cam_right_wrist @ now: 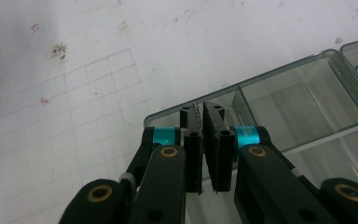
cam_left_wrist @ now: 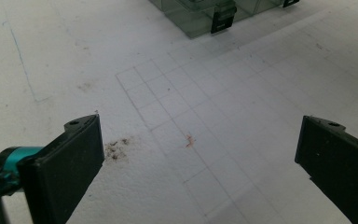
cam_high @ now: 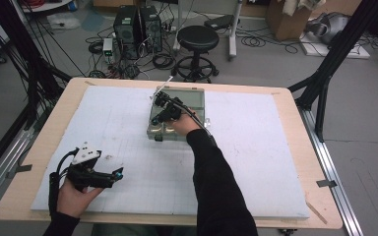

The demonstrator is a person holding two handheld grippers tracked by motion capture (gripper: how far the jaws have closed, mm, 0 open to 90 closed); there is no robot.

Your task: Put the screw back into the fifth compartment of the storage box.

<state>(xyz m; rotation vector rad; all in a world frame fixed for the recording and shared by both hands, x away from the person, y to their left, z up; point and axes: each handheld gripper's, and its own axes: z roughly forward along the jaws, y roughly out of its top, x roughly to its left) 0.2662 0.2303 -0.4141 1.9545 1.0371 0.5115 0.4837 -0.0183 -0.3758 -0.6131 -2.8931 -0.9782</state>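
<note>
A lab: computer towers [cam_high: 138, 29], tangled floor cables [cam_high: 152, 61], a stool [cam_high: 197, 46].

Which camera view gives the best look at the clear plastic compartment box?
The right gripper view: the clear box is close, so its walls and dividers are plain beyond the shut right gripper. The high view shows the whole box small, partly behind that gripper. The left gripper view catches its front edge and a black latch.
</note>
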